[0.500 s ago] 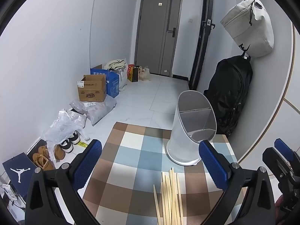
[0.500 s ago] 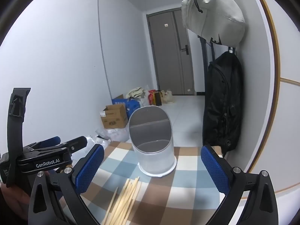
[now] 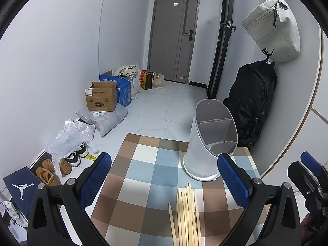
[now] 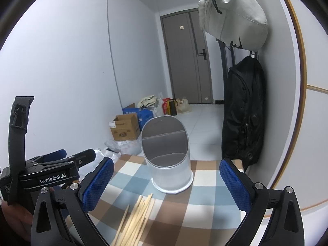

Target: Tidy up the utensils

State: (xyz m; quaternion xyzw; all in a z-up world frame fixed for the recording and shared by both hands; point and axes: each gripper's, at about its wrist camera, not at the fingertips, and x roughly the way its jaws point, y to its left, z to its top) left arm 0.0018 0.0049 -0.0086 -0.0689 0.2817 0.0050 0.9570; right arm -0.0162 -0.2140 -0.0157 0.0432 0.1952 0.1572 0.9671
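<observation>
A: How are the two tools standing?

B: The left gripper (image 3: 164,181) is holding its blue pads spread wide with nothing between them, and the right gripper (image 4: 167,181) is doing the same, jaws fully apart and empty. Both are hanging above the near part of the checked cloth (image 3: 143,160), apart from everything on it.

A: And the utensils?

B: A loose bundle of pale wooden chopsticks (image 3: 187,215) is lying flat on the cloth, just on the near side of the white utensil holder (image 3: 207,149). Their tips are pointing toward the holder without touching it.

A: The holder itself?

B: It is standing upright on the cloth, its slanted opening showing inner dividers, and no utensil is showing inside.

A: Beyond the holder?

B: A black backpack (image 3: 252,102) is hanging on the wall just to the holder's right, with a cream bag (image 3: 272,30) above it. Cardboard boxes (image 3: 101,99) are sitting on the floor well off to the holder's left.
</observation>
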